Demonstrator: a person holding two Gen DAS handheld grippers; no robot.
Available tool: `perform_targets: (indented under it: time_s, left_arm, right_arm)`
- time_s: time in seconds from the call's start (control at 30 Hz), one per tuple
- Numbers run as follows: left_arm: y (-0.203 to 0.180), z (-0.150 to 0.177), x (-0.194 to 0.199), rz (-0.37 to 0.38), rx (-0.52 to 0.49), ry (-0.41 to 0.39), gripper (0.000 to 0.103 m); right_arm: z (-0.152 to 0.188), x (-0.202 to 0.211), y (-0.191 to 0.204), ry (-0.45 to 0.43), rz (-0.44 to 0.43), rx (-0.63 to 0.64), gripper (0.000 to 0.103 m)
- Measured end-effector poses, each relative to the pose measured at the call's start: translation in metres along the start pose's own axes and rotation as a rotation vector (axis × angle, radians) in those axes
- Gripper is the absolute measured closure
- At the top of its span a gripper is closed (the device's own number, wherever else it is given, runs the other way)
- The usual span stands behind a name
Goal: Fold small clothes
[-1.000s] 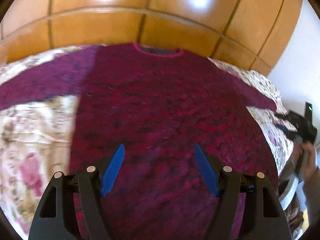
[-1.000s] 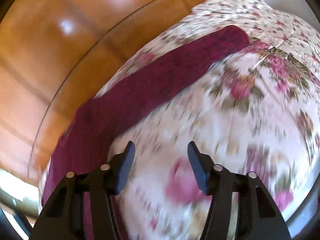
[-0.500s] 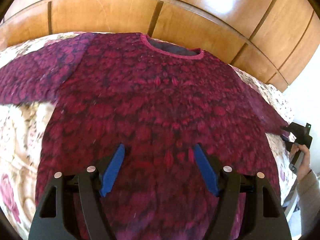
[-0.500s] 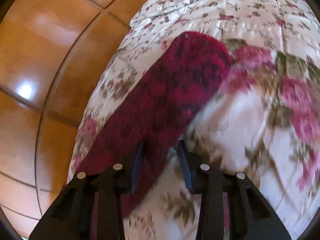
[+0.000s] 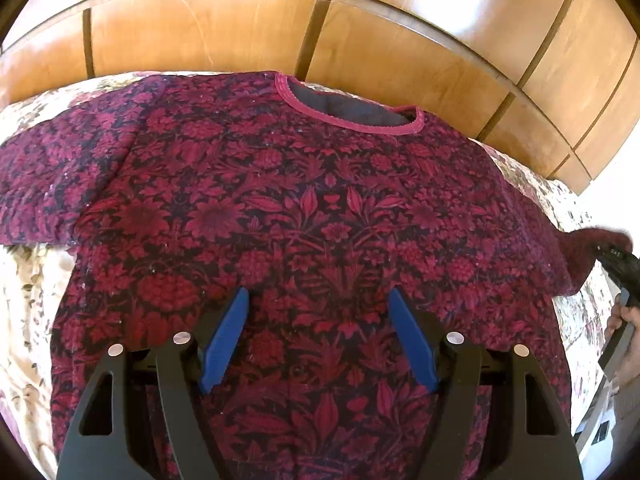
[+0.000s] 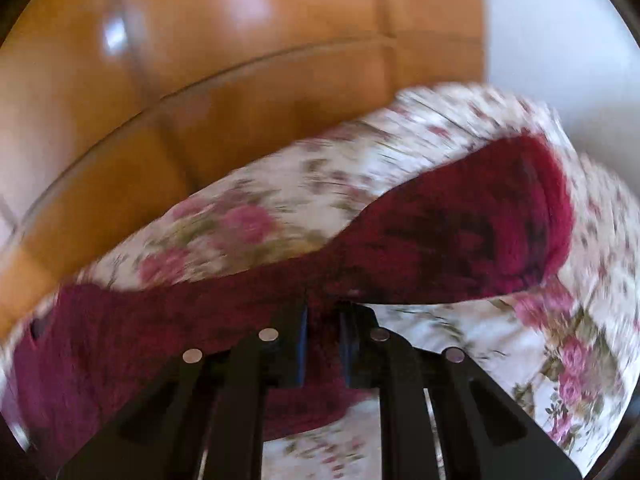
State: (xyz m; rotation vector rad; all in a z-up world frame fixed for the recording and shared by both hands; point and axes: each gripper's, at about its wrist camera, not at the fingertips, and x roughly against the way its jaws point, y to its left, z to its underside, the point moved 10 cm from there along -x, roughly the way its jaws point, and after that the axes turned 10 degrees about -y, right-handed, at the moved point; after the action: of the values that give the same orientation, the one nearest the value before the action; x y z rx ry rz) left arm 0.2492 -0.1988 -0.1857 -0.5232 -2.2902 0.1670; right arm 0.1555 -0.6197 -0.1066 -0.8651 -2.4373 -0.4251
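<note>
A dark red flower-patterned sweater (image 5: 320,208) lies flat, front up, on a flowered bedspread (image 5: 24,320), its collar (image 5: 348,118) toward the wooden wall. My left gripper (image 5: 318,292) hovers open over the lower middle of the sweater's body with nothing between its blue pads. At the sweater's right sleeve, my right gripper (image 6: 324,310) has its jaws closing, and the sleeve (image 6: 460,240) is pinched and bunched between them. That gripper (image 5: 618,264) also shows at the right edge of the left wrist view, by the sleeve's end.
Glossy wooden panels (image 5: 200,32) rise right behind the bed. A white wall (image 6: 560,40) stands past the bed's right side. The person's hand (image 5: 624,316) holds the right gripper at the bed's right edge. Bedspread (image 6: 500,336) shows around the sleeve.
My right gripper swung onto the right sleeve and its jaws narrowed onto the fabric, which now lifts and bunches. The left gripper slid over the sweater's body, still open.
</note>
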Motion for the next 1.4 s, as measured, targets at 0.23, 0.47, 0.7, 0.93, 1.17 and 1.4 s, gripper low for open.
perform_targets:
  time_s: [0.23,0.47,0.7,0.93,1.17,1.4]
  left_arm:
    - [-0.001,0.002,0.000,0.011,-0.008,0.018,0.032]
    - [0.001,-0.003,0.006,0.080,0.091,0.056,0.031]
    - [-0.026,-0.018,0.005,0.230,0.187,0.089,0.042]
    - [-0.081,-0.032,-0.016,0.346,0.203,0.143,0.043]
    - [-0.124,-0.038,-0.048,0.396,0.216,0.210,0.035]
    - [-0.160,-0.033,-0.079,0.404,0.173,0.265,0.041]
  right_arm:
    - [0.047,0.011,0.129,0.017,-0.134,0.359,0.092]
    - [0.091,0.021,0.184,0.060,-0.214,0.465,0.077]
    - [0.099,0.073,0.183,0.041,-0.306,0.342,0.035]
    - [0.138,0.098,0.178,0.161,-0.419,0.100,0.035]
    - [0.149,0.091,0.170,0.151,-0.445,0.009,0.033]
    - [0.127,0.098,0.151,0.114,-0.482,-0.086,0.030]
